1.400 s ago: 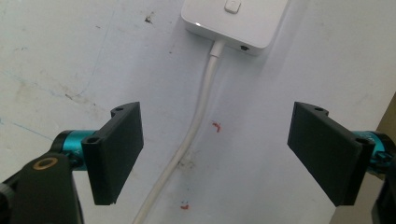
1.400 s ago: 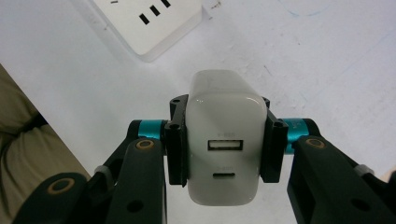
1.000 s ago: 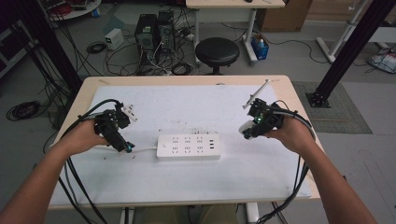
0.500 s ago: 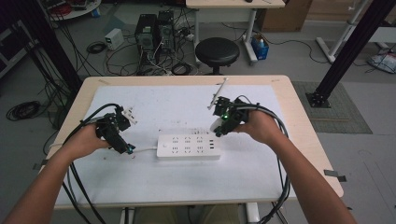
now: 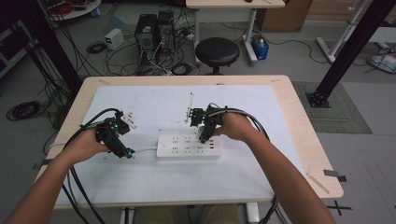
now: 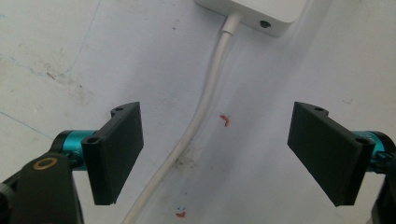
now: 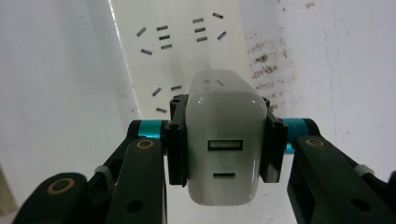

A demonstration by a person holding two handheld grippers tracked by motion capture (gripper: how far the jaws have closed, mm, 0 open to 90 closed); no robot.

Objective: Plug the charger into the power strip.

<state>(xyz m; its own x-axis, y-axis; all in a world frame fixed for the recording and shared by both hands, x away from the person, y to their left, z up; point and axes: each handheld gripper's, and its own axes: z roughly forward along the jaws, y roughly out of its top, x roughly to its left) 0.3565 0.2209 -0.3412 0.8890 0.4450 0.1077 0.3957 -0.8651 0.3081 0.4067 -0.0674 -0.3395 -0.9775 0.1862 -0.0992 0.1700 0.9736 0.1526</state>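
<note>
While the right tool (image 7: 225, 144) is clamped on a white charger (image 7: 225, 140), its two black jaws pressing the charger's side faces and its USB ports facing the camera, the white power strip (image 5: 188, 146) lies directly beneath it on the tabletop (image 5: 261, 112). In the right gripper view the charger hangs over the strip's socket face, with slot groups visible beyond it. Whether the prongs have met a socket cannot be told, since the charger body hides them. The apparent step is plugging the charger into the strip. To do it well, the charger should be kept square to the strip's face, its prongs aligned over one slot group, then pressed straight down without rocking. The left tool (image 6: 219, 154), jaws wide apart and holding nothing, sits at the strip's cable end, straddling the white cable (image 6: 201, 116) that leaves the strip. Closing there, or pressing on the strip's end, would probably steady the strip against sliding.
</note>
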